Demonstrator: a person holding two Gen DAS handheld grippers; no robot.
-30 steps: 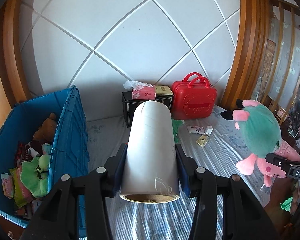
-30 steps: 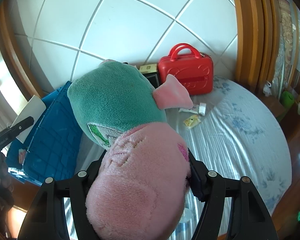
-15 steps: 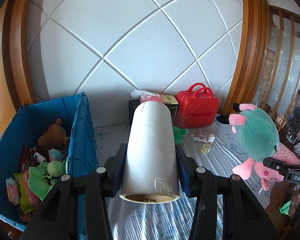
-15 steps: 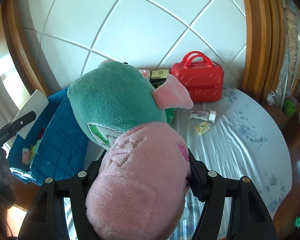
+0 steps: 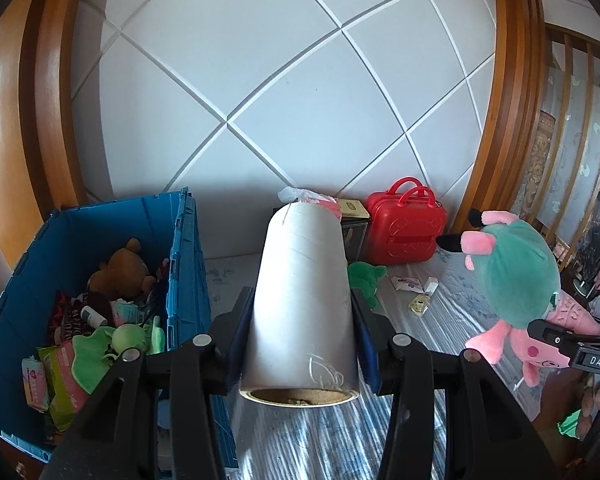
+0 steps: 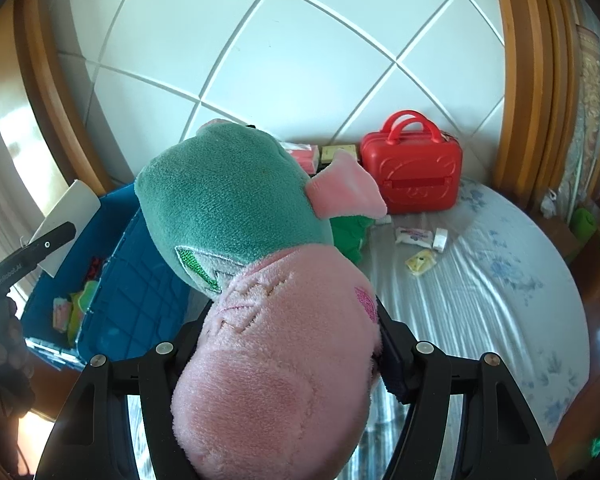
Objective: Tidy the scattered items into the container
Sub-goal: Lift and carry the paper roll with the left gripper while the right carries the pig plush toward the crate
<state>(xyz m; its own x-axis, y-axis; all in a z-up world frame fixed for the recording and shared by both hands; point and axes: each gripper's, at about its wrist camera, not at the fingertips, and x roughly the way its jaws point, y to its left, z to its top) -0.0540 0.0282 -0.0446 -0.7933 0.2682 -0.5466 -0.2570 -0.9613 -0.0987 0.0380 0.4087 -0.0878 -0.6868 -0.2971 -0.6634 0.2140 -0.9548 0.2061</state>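
Jaws clamp white roll [image 5: 302, 300] beside blue crate [image 5: 186, 280].

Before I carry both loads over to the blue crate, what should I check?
1. Left fingers clamp the white cardboard-core roll: ok.
2. Right fingers clamp the pink-and-teal plush toy: ok.
3. Blue plastic crate open on top: ok.
4. Room in crate for both: cannot tell; the floor is already covered.
5. Bed cleared: not ok; the green plush and small packets remain.
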